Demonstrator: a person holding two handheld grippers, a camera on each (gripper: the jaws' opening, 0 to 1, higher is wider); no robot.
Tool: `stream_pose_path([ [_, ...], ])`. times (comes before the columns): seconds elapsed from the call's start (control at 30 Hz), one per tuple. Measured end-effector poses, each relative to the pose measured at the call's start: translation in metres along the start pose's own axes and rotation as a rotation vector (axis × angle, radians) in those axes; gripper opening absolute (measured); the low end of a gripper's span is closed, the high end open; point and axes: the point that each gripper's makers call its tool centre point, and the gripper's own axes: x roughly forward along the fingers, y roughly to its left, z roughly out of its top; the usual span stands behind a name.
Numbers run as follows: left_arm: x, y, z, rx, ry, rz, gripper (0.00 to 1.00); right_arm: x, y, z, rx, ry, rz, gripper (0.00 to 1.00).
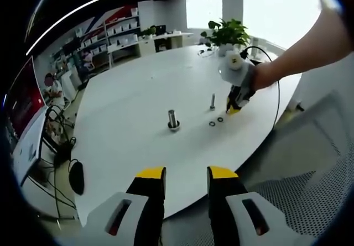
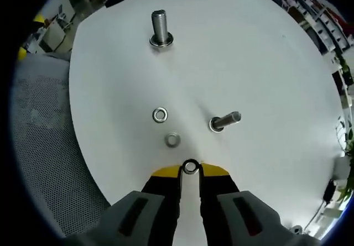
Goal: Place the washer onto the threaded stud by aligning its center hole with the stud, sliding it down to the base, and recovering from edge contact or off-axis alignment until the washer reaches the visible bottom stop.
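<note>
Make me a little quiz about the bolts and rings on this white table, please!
1. True or false: the right tool holds a washer between its tips.
2. How many loose washers lie on the table in the right gripper view, not counting the held one? A) one B) two C) four
3. Fill in: the thin stud stands nearer the right tool than the ____ stud does.

Key: 1 true; 2 B, a ring washer and a paler washer; 3 thick. The left tool waits apart at the table edge, its jaws parted.
</note>
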Motion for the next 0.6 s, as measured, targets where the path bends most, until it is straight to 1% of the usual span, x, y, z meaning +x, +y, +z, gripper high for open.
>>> stream_pose_path([
  [0.1, 0.0, 0.0, 0.0, 0.002, 0.0, 0.0, 0.28, -0.005, -0.005, 0.003, 0.035, -0.021, 0.0, 0.14],
  [0.27, 0.0, 0.0, 0.0, -0.001, -0.004, 0.001, 0.28, -0.016, -0.015, 0.012, 0.068, -0.056, -0.011, 0.14],
  [0.37, 0.0, 0.0, 0.0, -0.001, -0.004, 0.001, 0.28, -0.019, -0.019, 0.018, 0.074, -0.071, -0.013, 0.14],
  [0.6, 0.0, -0.001, 0.001, 0.003, -0.005, -0.002, 0.28, -0.029, -0.023, 0.033, 0.051, -0.11, -0.027, 0.14],
])
